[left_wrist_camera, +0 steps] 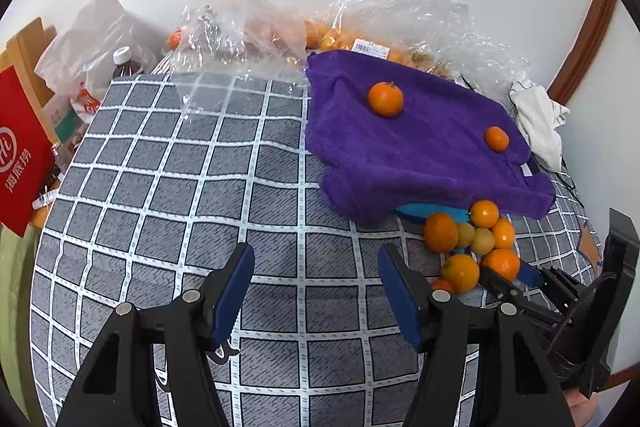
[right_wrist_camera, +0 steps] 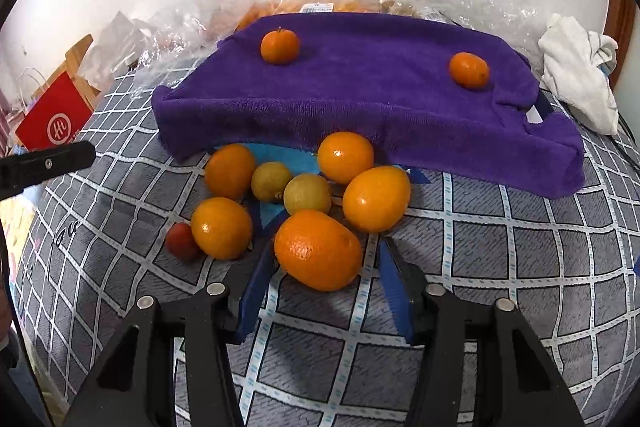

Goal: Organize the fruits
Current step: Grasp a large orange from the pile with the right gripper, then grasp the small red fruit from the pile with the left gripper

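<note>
A pile of oranges [right_wrist_camera: 376,197] with two yellow-green fruits [right_wrist_camera: 307,193] and a small red fruit [right_wrist_camera: 182,240] lies on the checked cloth in front of a purple towel [right_wrist_camera: 360,95]. Two oranges [right_wrist_camera: 280,45] [right_wrist_camera: 469,70] sit on top of the towel. My right gripper [right_wrist_camera: 324,251] is open, its blue fingers on either side of the nearest orange [right_wrist_camera: 318,249], apart from it or just touching. My left gripper [left_wrist_camera: 316,263] is open and empty over bare checked cloth, left of the pile [left_wrist_camera: 472,243]. The right gripper [left_wrist_camera: 508,277] also shows in the left wrist view.
Clear plastic bags [left_wrist_camera: 248,27] with more oranges lie behind the towel against the wall. A white rag [right_wrist_camera: 576,83] lies at the right. A red bag [left_wrist_camera: 20,155], a bottle [left_wrist_camera: 124,63] and boxes stand at the left edge of the checked cloth [left_wrist_camera: 180,187].
</note>
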